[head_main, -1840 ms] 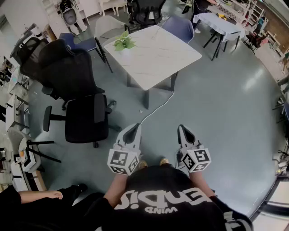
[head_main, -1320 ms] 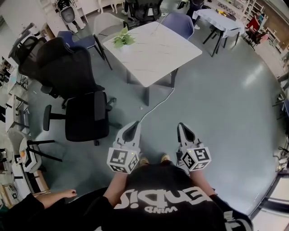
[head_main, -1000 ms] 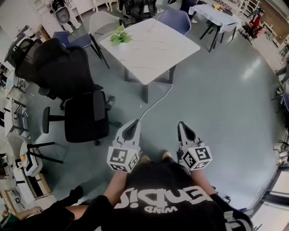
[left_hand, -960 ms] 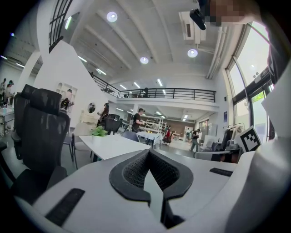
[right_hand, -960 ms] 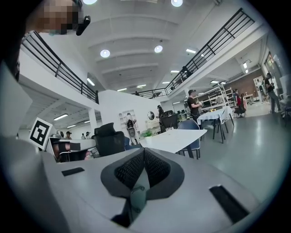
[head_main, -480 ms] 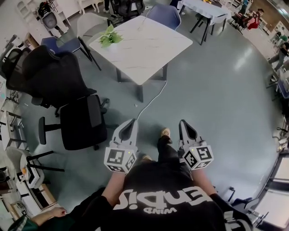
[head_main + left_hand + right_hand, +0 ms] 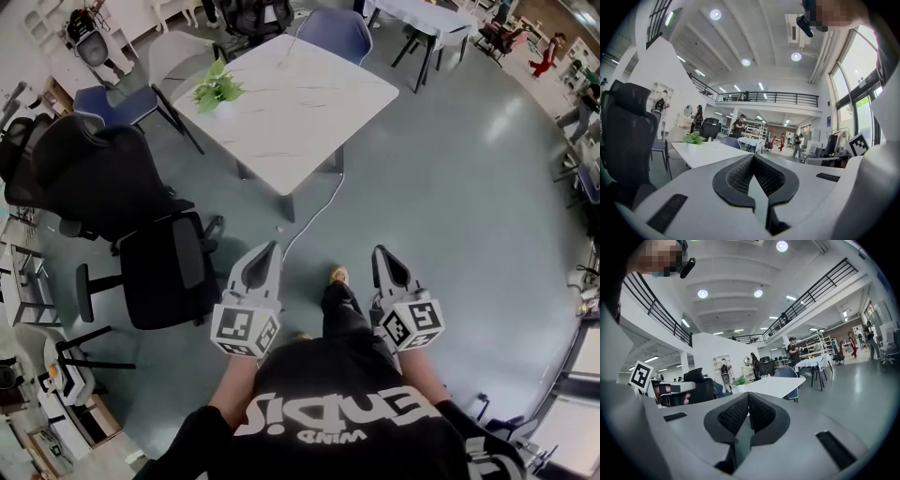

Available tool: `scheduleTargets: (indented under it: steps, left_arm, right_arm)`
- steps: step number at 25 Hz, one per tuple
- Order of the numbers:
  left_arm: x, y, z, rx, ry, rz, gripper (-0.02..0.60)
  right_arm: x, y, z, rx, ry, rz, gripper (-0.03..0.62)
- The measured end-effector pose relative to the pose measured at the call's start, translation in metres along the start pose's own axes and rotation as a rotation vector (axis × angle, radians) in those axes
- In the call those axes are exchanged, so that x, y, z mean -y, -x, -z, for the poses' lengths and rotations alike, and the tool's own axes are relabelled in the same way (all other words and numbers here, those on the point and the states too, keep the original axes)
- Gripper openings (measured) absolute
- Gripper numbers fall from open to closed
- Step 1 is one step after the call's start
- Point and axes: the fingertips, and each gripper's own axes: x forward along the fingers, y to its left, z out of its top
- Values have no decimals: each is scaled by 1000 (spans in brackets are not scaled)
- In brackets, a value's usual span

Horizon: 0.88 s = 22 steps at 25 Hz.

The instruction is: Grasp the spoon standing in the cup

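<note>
Currently left gripper (image 7: 265, 253) and right gripper (image 7: 382, 255) both have jaws pressed together, empty, well apart from white table (image 7: 309, 103). Spoon and cup not identifiable; thin slanted thing (image 7: 292, 45) at table's far edge is too small to tell. Spoon is likely light, stiff, slippery: pinch handle above cup rim.

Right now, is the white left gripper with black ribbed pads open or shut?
Shut: on the white left gripper the black ribbed pads meet at the tips, nothing between.
</note>
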Motion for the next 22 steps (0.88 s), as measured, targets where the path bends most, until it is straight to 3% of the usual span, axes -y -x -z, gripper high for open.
scheduleTargets:
  steps: [13,22]
  left_arm:
    - [-35,-115,-34,6,13,-36,14]
    - [-36,-199,-63,31,7,-64,14]
  right_arm:
    - [62,-103,-45,-7,10,-44,12]
    - [127,-162,-89,18,19,-75,12]
